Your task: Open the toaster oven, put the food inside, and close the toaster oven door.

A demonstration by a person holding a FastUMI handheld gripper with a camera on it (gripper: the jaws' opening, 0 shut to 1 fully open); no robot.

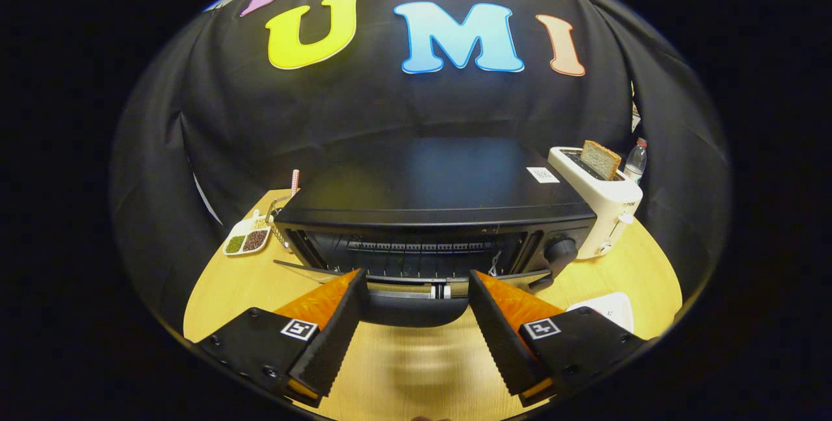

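Observation:
A black toaster oven [429,187] stands on the wooden table [247,284] just ahead of me. Its glass door [305,268] hangs down flat toward me, and the wire rack [416,253] inside is in sight. The door's dark handle [416,310] lies between my fingers. My gripper [417,278] is open, one fingertip on each side of the handle with a gap to it. A white object [608,307], perhaps a plate, lies on the table beyond the right finger, mostly hidden.
To the right of the oven stands a white pop-up toaster [608,203] with a slice of bread [601,159] in its slot, and a plastic bottle [636,160] behind it. A small divided dish of beans [247,238] lies left of the oven.

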